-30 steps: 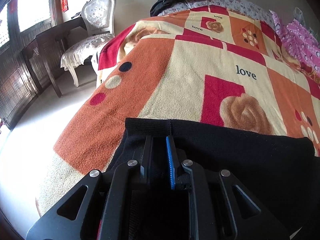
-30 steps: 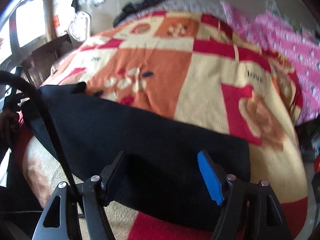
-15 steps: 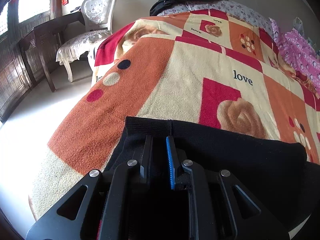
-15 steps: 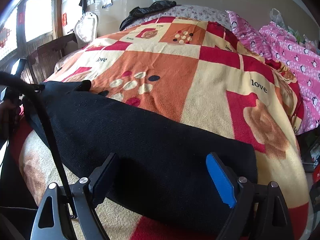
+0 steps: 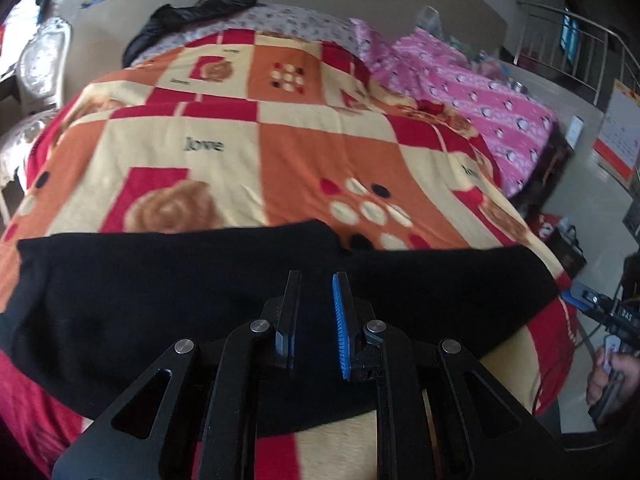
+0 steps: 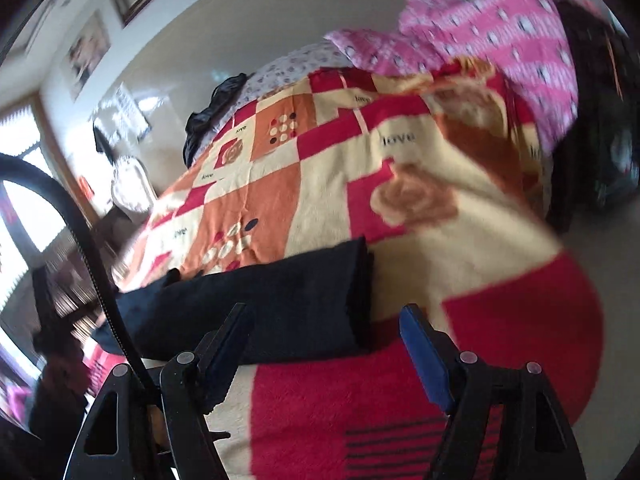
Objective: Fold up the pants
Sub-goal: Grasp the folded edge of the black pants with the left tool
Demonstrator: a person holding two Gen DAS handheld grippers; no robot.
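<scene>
The black pants [image 5: 168, 300] lie in a long folded band across the near end of the patterned blanket [image 5: 248, 152]. My left gripper [image 5: 316, 280] hovers over the middle of the band, its jaws a narrow gap apart with nothing seen between them. In the right wrist view the pants [image 6: 280, 312] end in a folded edge just ahead of my right gripper [image 6: 324, 316], which is wide open and empty, tilted, above the blanket's red corner [image 6: 520, 312].
A pink penguin-print cover [image 5: 480, 96] lies along the bed's right side. A dark garment [image 5: 192, 12] sits at the headboard end. A white chair [image 5: 40, 64] stands at far left. The right hand and gripper show at the right edge [image 5: 600, 320].
My left gripper has swung right, from the waistband end to the middle of the pants. My right gripper has pulled back and tilted, now off the pants' end. Both views are blurred by motion.
</scene>
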